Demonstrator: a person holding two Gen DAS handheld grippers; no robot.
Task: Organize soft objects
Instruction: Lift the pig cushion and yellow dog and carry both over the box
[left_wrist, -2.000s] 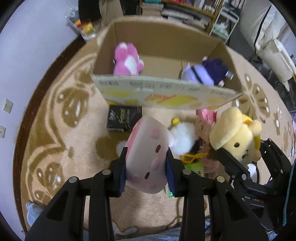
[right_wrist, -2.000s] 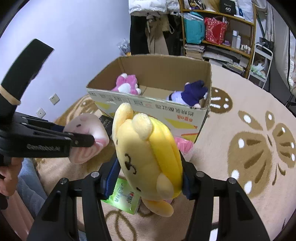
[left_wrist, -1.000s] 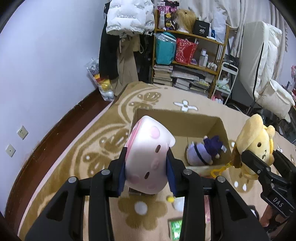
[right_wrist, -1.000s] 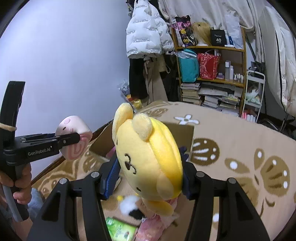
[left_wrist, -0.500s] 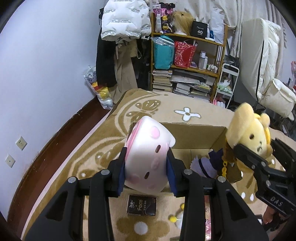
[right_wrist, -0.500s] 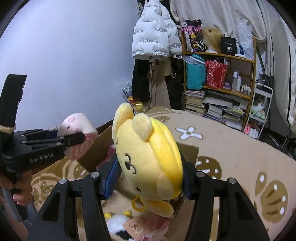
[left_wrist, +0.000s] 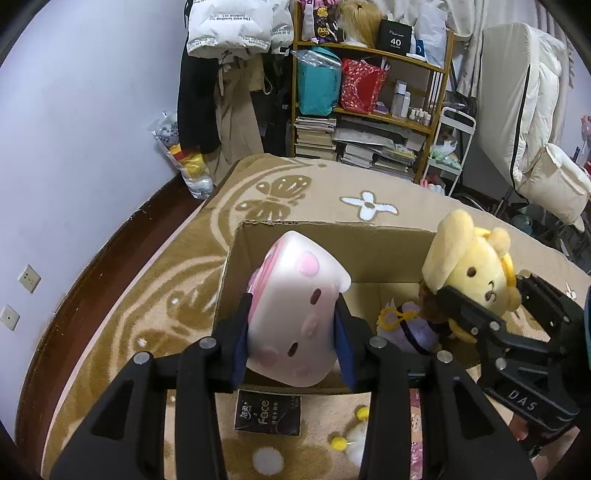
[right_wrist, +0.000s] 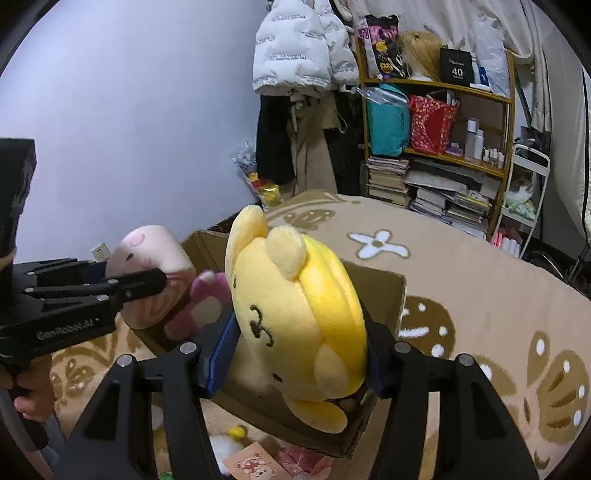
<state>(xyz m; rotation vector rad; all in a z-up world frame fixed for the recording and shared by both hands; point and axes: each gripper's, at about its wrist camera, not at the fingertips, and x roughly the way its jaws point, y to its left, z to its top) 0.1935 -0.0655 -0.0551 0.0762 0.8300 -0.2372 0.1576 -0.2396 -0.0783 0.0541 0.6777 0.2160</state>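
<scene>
My left gripper (left_wrist: 291, 332) is shut on a pale pink plush toy (left_wrist: 295, 310) and holds it above the near-left part of an open cardboard box (left_wrist: 325, 229). My right gripper (right_wrist: 295, 347) is shut on a yellow dog plush (right_wrist: 295, 317) and holds it over the box's right side (right_wrist: 391, 295). The yellow plush also shows in the left wrist view (left_wrist: 469, 258). A purple plush (left_wrist: 406, 328) lies in the box, and a pink plush (right_wrist: 207, 295) lies there too.
The box stands on a tan patterned carpet (left_wrist: 184, 266). In front of it lie a black packet (left_wrist: 269, 413), a white and yellow fluffy toy (left_wrist: 354, 439) and pink packets (right_wrist: 303, 458). A full shelf (left_wrist: 369, 92) and hanging coats (left_wrist: 221, 74) stand behind.
Both grippers have moved forward and down with their toys, from above the carpet in front of the box to over the open box.
</scene>
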